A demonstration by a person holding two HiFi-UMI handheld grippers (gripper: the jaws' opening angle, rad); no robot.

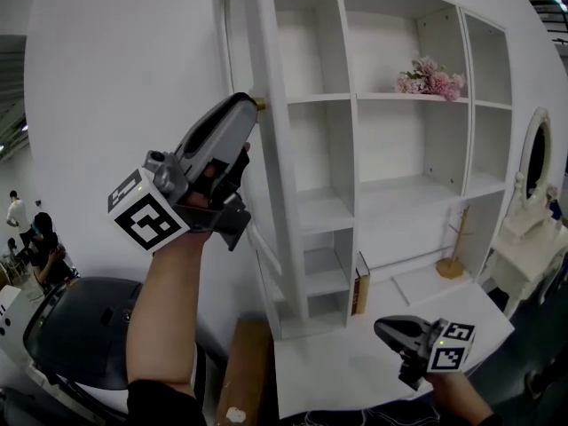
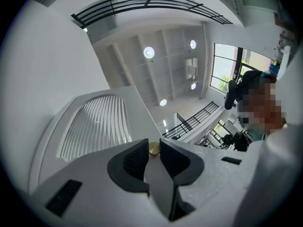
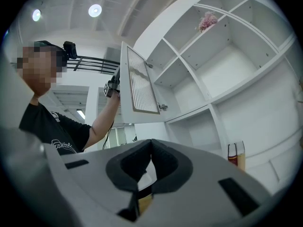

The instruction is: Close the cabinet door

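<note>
The white cabinet (image 1: 390, 149) has open shelves, and its upper door (image 1: 232, 43) stands swung out at its left side. In the left gripper view the door's slatted panel (image 2: 97, 122) fills the lower left. My left gripper (image 1: 251, 105) is raised to the door's free edge and is shut on the small brass knob (image 2: 154, 148), which sits between its pads. The right gripper view shows the same door (image 3: 139, 86) open, with the raised arm at it. My right gripper (image 1: 390, 331) hangs low at the right, shut and holding nothing.
Pink flowers (image 1: 430, 78) lie on an upper shelf. A book (image 1: 361, 282) leans in the bottom compartment, beside a small wooden stand (image 1: 453, 260). A white vanity with an oval mirror (image 1: 535, 158) stands far right. A dark rounded object (image 1: 80, 327) is at lower left, with people (image 1: 40, 242) behind it.
</note>
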